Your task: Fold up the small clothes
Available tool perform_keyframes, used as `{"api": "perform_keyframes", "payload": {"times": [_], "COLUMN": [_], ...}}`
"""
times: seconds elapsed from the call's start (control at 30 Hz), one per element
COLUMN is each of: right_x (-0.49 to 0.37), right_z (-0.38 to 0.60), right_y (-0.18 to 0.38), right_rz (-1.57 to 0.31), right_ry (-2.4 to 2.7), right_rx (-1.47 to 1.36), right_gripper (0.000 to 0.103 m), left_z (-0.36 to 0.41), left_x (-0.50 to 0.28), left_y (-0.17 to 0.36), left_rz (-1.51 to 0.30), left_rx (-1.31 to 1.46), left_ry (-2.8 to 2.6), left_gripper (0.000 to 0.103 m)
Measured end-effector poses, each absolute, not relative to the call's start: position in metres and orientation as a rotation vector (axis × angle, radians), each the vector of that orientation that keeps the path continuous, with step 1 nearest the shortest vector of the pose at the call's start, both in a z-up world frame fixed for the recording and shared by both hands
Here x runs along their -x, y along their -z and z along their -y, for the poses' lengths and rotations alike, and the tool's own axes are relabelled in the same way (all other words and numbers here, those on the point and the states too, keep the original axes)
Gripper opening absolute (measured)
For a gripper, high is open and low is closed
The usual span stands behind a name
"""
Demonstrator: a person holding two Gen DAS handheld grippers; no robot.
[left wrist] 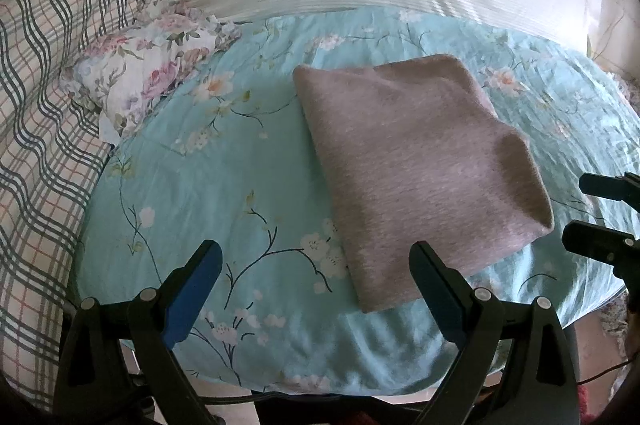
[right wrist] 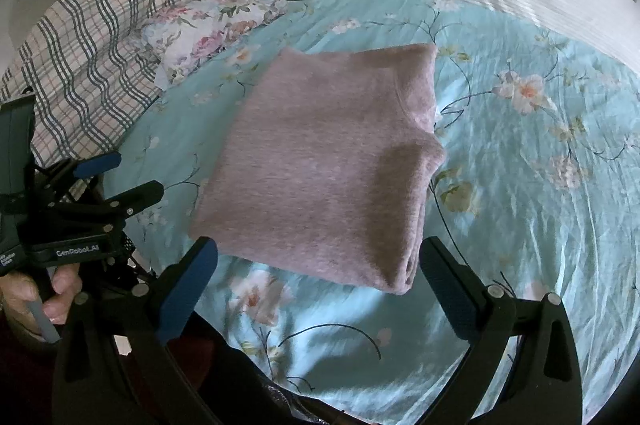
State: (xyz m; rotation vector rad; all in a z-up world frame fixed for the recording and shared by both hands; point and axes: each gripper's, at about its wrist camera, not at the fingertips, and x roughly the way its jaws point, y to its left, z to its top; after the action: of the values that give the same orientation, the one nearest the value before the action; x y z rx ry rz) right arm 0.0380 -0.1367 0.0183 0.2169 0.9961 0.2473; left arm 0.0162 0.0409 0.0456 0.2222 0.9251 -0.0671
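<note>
Left tongs (left wrist: 316, 289) are held open, empty. Folded pink knit garment (left wrist: 412, 161) is laid flat on the floral bed cover (left wrist: 192, 185); judged soft, light, best pinched at corners. Right tongs (right wrist: 318, 289) are spread, nothing gripped.

Folded mauve garment (left wrist: 416, 169) flat on bedsheet (left wrist: 208, 185)

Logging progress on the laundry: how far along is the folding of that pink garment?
Done: the pink garment lies as a compact folded rectangle on the blue floral sheet. In hand: nothing; the left gripper and right gripper are both open, off the cloth. Left: no other unfolded clothes clearly visible.
</note>
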Motion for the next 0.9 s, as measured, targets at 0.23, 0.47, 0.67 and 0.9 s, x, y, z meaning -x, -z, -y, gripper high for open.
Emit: {"api": "perform_keyframes", "payload": {"times": [0.23, 0.47, 0.67, 0.9], "right_x": [-0.0364, -0.0358, -0.0361, -0.0377], "right_z": [0.1359, 0.1344, 0.1354, 0.1370], "right_y": [-0.0203, -0.0206, -0.0214, -0.0211], "right_rz": [-0.992, -0.993, -0.994, -0.993], "right_ry": [-0.248, -0.245, -0.247, -0.250], "right_rx": [-0.219, -0.218, -0.218, -0.219], "right_gripper": [0.101, 0.101, 0.101, 0.101], "left_z": [-0.0406, -0.0407, -0.0416, -0.0418], "left_x": [-0.0147, -0.0147, -0.0157, -0.0162], "left_y": [-0.0467, -0.0468, -0.0471, -0.0485], "left_rz": [-0.922, -0.921, -0.922, -0.918], "left_rx": [-0.225, -0.224, -0.225, -0.227], "left_ry": [0.070, 0.069, 0.070, 0.072], "left_gripper": [0.095, 0.095, 0.095, 0.095]}}
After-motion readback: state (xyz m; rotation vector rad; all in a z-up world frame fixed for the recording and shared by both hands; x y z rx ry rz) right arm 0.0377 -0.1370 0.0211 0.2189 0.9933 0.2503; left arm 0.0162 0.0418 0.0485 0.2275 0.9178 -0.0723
